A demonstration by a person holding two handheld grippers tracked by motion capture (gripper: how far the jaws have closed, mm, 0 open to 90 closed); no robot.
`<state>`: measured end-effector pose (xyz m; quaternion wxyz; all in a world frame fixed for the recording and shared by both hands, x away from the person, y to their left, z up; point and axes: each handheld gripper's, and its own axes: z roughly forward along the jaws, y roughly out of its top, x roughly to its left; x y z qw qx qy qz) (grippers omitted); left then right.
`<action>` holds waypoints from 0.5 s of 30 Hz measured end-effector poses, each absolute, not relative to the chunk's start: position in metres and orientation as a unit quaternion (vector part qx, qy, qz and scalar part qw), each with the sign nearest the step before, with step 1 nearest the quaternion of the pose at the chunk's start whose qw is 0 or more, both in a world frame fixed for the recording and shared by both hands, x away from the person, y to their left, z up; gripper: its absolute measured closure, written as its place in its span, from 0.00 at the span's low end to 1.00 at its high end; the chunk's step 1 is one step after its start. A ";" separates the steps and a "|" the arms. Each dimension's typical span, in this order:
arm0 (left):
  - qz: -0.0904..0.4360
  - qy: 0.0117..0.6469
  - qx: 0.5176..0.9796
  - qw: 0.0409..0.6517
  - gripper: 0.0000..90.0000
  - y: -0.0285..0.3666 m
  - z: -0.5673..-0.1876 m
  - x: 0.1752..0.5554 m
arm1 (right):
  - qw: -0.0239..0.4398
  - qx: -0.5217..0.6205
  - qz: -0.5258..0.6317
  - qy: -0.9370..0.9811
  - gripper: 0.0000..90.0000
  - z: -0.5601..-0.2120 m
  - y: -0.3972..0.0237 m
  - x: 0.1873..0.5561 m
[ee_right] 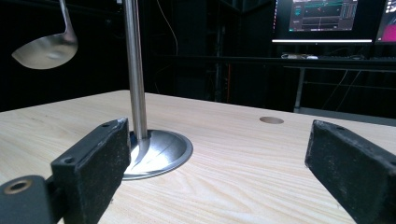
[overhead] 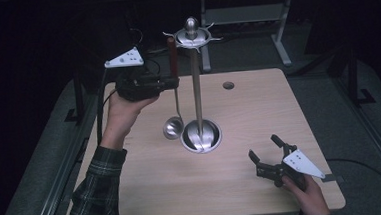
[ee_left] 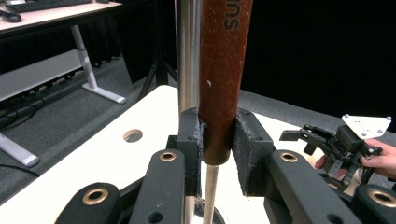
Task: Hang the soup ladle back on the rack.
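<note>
Overhead, the high view is showing a pale wooden table point(overhead: 148, 190) with a tall steel utensil stand point(overhead: 196, 87) rising from a round base near its middle. A person's left hand point(overhead: 121, 109), in a plaid sleeve point(overhead: 96, 193), is holding the left gripper point(overhead: 174, 82) up beside the stand's pole. Its jaws are clamped on the dark red handle of a ladle point(overhead: 174, 108), which is hanging upright with its steel bowl just left of the stand's base, above the table. The person's right hand point(overhead: 306, 193) is resting the right gripper point(overhead: 266, 149) at the table's near right corner, well apart from the stand, its jaws spread wide and holding nothing.

Next, the left gripper view is looking along two black jaws pressing together on the lower end of the ladle's red-brown handle point(ee_left: 222, 79), with the thin steel shaft dropping below them. The stand's pole point(ee_left: 187, 56) is standing just behind the handle. Farther off at the right, the right gripper point(ee_left: 322, 142) is sitting low over the table.

Finally, the right gripper view is showing its own two jaws standing far apart over bare wood. Between them, the stand's base point(ee_right: 159, 151) is sitting on the table, and the ladle's bowl point(ee_right: 44, 51) is hanging in the air at upper left.
</note>
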<state>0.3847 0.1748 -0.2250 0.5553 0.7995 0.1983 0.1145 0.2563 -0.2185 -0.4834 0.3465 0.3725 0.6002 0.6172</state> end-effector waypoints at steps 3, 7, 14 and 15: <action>0.114 0.200 0.802 0.551 0.82 0.173 -0.227 0.387 | 0.346 0.372 0.617 0.601 0.07 -0.483 -0.218 0.256; 0.116 0.202 0.799 0.554 0.82 0.171 -0.231 0.386 | 0.346 0.372 0.617 0.601 0.07 -0.483 -0.218 0.256; 0.121 0.205 0.798 0.554 0.81 0.171 -0.232 0.386 | 0.346 0.372 0.617 0.601 0.07 -0.483 -0.218 0.256; 0.121 0.205 0.799 0.553 0.80 0.172 -0.232 0.386 | 0.346 0.372 0.617 0.601 0.07 -0.483 -0.218 0.256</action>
